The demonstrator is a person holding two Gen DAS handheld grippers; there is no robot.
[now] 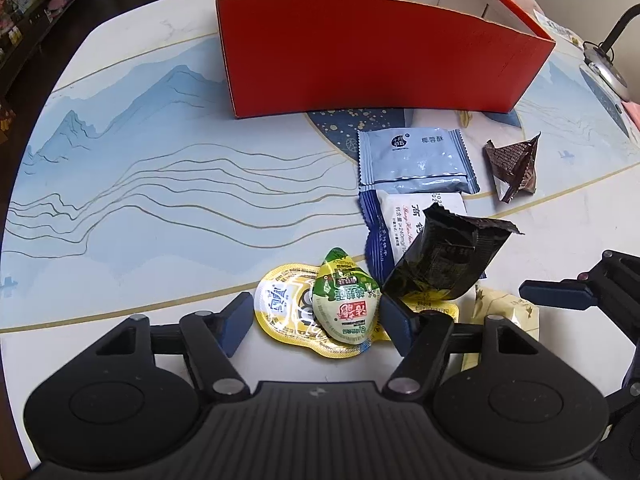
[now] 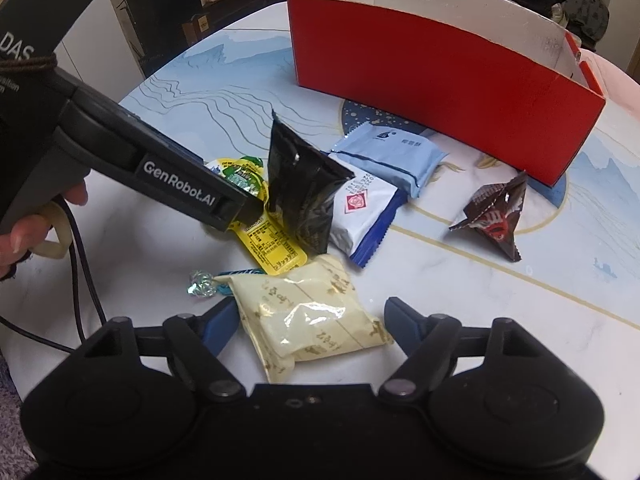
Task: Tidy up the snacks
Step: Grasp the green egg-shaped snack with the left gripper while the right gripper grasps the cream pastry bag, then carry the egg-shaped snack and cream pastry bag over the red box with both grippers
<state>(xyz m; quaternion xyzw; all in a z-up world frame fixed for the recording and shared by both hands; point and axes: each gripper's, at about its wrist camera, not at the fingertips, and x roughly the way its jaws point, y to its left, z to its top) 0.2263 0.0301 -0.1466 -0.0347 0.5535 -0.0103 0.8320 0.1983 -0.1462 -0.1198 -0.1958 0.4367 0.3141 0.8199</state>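
Snacks lie in a loose cluster on the worktop (image 1: 120, 200), in front of a red box (image 1: 360, 56). Lowest in the left wrist view, the left tool (image 1: 316, 318) stands open around a green jelly cup (image 1: 346, 300) that rests on a yellow jelly cup (image 1: 280, 304); its blue fingers (image 1: 236, 320) flank the cups, and whether the pads touch them I cannot tell. Lowest in the right wrist view, the right tool (image 2: 310, 326) straddles a cream packet (image 2: 308, 320); the left finger sits against the packet's edge, the right finger stands clear, so the tool is open. Just beyond the packet, at centre left of that view, lies a small foil candy (image 2: 202, 283). Further up, a black pouch (image 2: 300, 196) stands tilted against a white-and-blue packet (image 2: 360, 216). A hand (image 2: 24, 236) at the left edge holds the other tool's handle. Beyond come a light blue packet (image 1: 416, 160) and, to the right, a brown triangular pack (image 1: 514, 168). Farthest, the red box fills the top of both views, its white inside showing nothing.
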